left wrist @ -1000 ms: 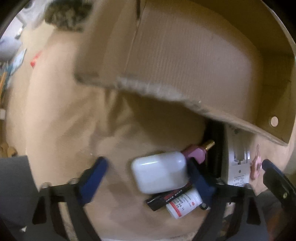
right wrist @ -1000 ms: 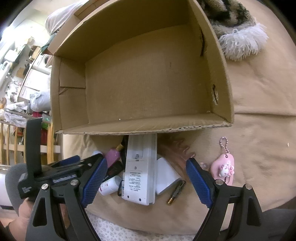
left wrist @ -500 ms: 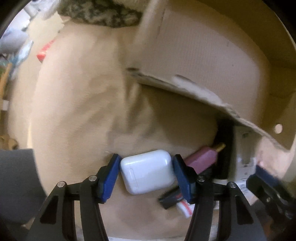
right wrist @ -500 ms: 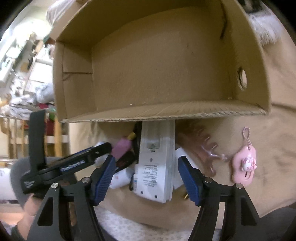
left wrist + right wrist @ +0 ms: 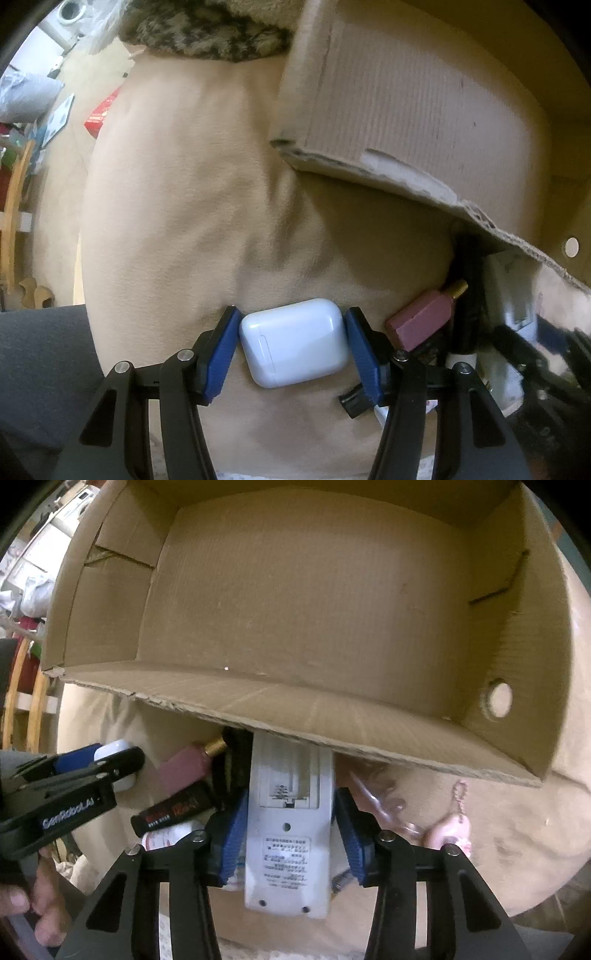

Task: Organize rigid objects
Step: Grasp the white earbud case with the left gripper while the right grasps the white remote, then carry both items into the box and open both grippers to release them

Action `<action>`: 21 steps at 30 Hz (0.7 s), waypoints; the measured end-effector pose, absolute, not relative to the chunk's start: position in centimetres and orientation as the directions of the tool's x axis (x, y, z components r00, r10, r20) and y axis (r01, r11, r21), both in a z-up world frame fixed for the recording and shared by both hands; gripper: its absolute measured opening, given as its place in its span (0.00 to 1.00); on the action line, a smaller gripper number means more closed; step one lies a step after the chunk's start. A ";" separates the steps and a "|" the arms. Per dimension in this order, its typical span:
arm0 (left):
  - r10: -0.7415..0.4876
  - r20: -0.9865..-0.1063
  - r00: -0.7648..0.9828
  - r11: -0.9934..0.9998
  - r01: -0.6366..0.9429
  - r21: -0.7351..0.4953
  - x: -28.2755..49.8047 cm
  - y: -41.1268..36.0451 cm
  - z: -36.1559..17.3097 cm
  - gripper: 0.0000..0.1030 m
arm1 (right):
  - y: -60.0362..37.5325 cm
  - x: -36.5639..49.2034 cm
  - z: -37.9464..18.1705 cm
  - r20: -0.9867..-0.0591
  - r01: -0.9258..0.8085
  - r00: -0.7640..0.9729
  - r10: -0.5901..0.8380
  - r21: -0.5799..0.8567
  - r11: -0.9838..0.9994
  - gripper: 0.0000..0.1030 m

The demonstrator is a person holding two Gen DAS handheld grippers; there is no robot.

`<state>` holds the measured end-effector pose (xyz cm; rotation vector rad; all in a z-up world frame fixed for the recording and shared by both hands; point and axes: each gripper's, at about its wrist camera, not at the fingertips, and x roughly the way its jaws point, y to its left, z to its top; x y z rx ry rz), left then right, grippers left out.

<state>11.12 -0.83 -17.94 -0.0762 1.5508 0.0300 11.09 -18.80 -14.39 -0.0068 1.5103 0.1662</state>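
Note:
My left gripper (image 5: 293, 347) is shut on a white earbud case (image 5: 295, 345) that lies on the beige blanket (image 5: 177, 221). My right gripper (image 5: 290, 834) is shut on a white remote control (image 5: 288, 827) whose far end lies under the edge of an empty cardboard box (image 5: 332, 709). The left gripper (image 5: 74, 775) with the earbud case (image 5: 114, 751) also shows at the left of the right wrist view. A pink bottle with a gold cap (image 5: 421, 321) and a black tube (image 5: 173, 808) lie between the two grippers.
A pink keychain charm (image 5: 448, 825) and a clear pink hair clip (image 5: 376, 801) lie right of the remote. A small white bottle with red print (image 5: 162, 836) lies under the black tube. A furry patterned cushion (image 5: 207, 33) is at the far end of the blanket.
My left gripper has closed on the earbud case, which has shifted left. My right gripper has moved forward and closed on the remote.

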 end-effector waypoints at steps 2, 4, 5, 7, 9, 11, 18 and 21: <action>-0.013 -1.000 0.022 0.998 -0.054 -0.014 11.2 -1.2 -17.9 0.53 | -19.2 10.9 -14.2 -0.995 -0.123 0.056 0.088 0.081 0.989 0.47; 0.000 -1.000 0.022 0.999 -0.046 -0.001 11.3 -1.8 -17.7 0.53 | -18.5 11.2 -15.0 -0.999 -0.143 0.024 0.047 0.043 0.989 0.46; 0.003 -1.000 0.021 0.999 -0.046 0.002 11.3 -2.2 -17.7 0.53 | -17.9 11.4 -15.4 -1.000 -0.163 0.019 0.022 0.019 0.986 0.46; 0.000 -1.000 0.020 0.999 -0.045 -0.001 11.4 -2.2 -17.7 0.53 | -17.1 11.8 -15.6 -0.999 -0.169 0.041 -0.006 -0.013 0.985 0.45; 0.003 -1.000 0.021 0.999 -0.042 0.002 11.3 -2.2 -17.6 0.53 | -16.7 11.7 -15.1 -0.998 -0.163 0.059 0.002 -0.007 0.987 0.45; 0.006 -1.000 0.023 0.999 -0.040 0.005 11.2 -2.3 -17.5 0.53 | -16.8 11.2 -14.5 -0.997 -0.162 0.074 0.017 0.004 0.987 0.44; -0.002 -0.999 0.045 0.999 -0.053 -0.004 10.8 -2.5 -16.5 0.53 | -19.3 9.1 -9.9 -0.976 -0.116 0.116 0.185 0.171 0.978 0.44; -0.009 -0.997 0.080 0.999 -0.038 -0.012 10.2 -2.8 -15.1 0.53 | -19.9 7.8 -7.9 -0.954 -0.113 0.151 0.259 0.244 0.963 0.44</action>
